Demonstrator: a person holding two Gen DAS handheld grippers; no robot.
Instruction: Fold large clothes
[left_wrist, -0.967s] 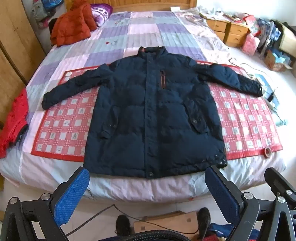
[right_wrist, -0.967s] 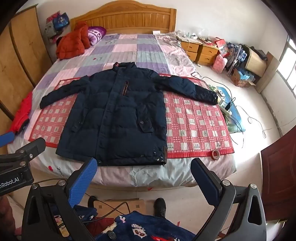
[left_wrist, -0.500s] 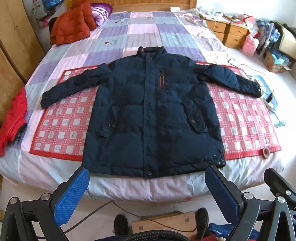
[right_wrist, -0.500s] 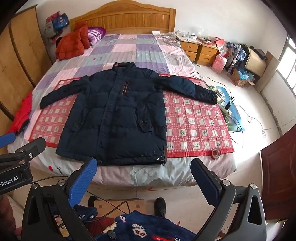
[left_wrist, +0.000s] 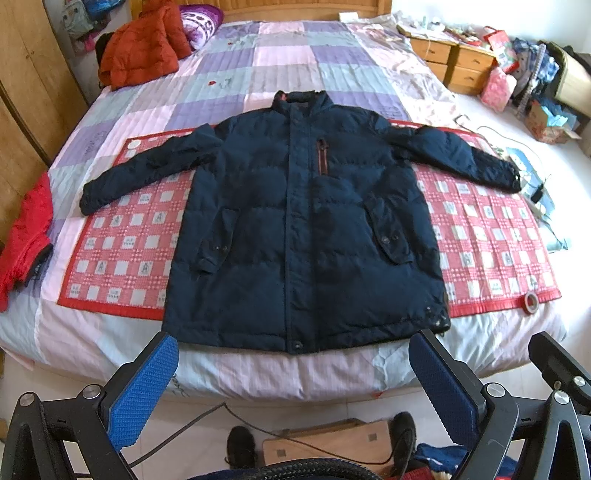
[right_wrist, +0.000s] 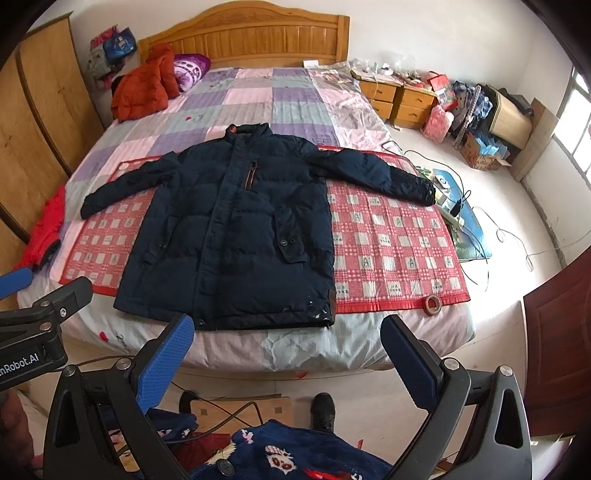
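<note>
Navy padded jacket (left_wrist: 299, 229) lies flat and face up on the bed (right_wrist: 280, 99), front closed, collar toward the wooden headboard (right_wrist: 243, 40), hem just short of the foot edge. Its quilted shell puffs in soft horizontal bands; a thin orange-brown zip strip runs down the chest, and two flapped pockets with dark snaps sit low on the front. Both sleeves spread out sideways over a red and white checked mat (left_wrist: 487, 240) that lies under the jacket across the bed. A small roll of red tape (right_wrist: 432, 305) rests on the mat's near corner, beyond the jacket's hem. Up near the headboard, an orange puffy coat (left_wrist: 144, 48) is heaped on the patchwork quilt. Left gripper (left_wrist: 291, 391) hangs off the foot of the bed, its ribbed blue pads wide apart with nothing between them. Right gripper (right_wrist: 288, 365) is likewise spread wide and empty, clear of the jacket.
</note>
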